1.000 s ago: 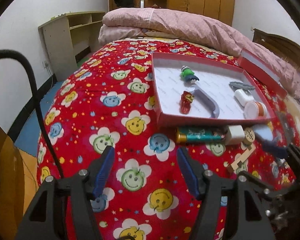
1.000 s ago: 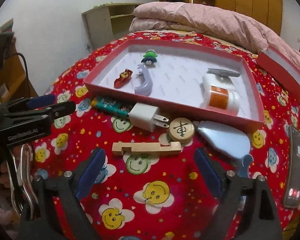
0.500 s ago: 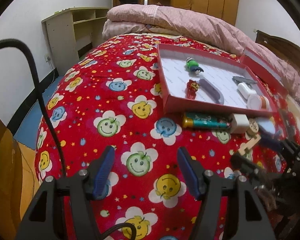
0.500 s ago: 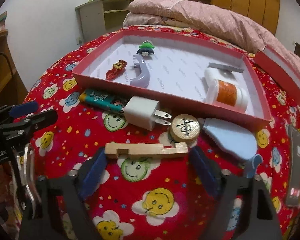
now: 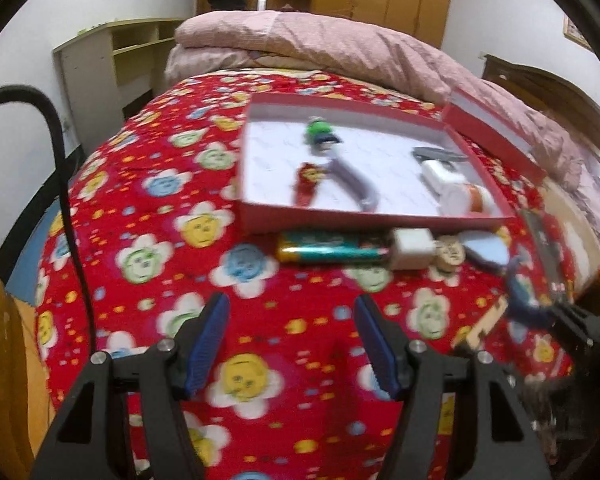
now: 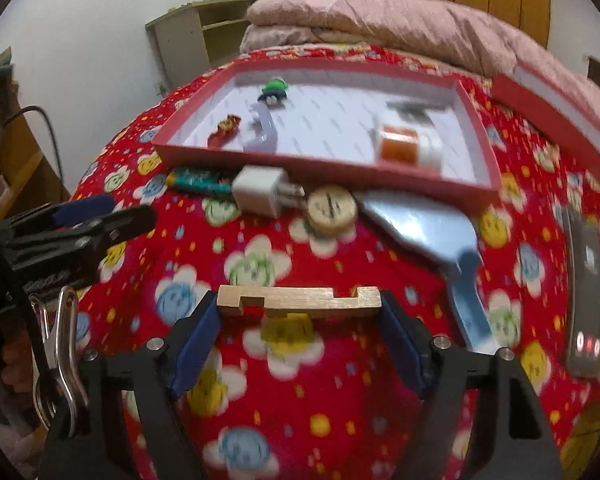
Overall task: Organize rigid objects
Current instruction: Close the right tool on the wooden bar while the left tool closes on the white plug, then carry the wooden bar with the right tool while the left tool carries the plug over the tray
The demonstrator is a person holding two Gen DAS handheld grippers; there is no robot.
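Right wrist view, right hand-held gripper (image 6: 299, 312) pinching notched wooden block (image 6: 299, 300) endwise above bedspread (image 6: 340, 420), left hand-held gripper (image 5: 292, 340) spread, empty

Left gripper (image 5: 292, 344) open over smiley-print bedspread (image 5: 148, 208); red box (image 5: 364, 216) beyond, lighter (image 5: 332, 249), charger (image 5: 412, 247) alongside.

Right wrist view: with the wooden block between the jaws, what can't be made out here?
- Wooden block: motion blur hides whether it has left the bedspread.
- Round wooden piece: marking blurred, unreadable.
- Left wrist view: block blurred, partly behind the right gripper.
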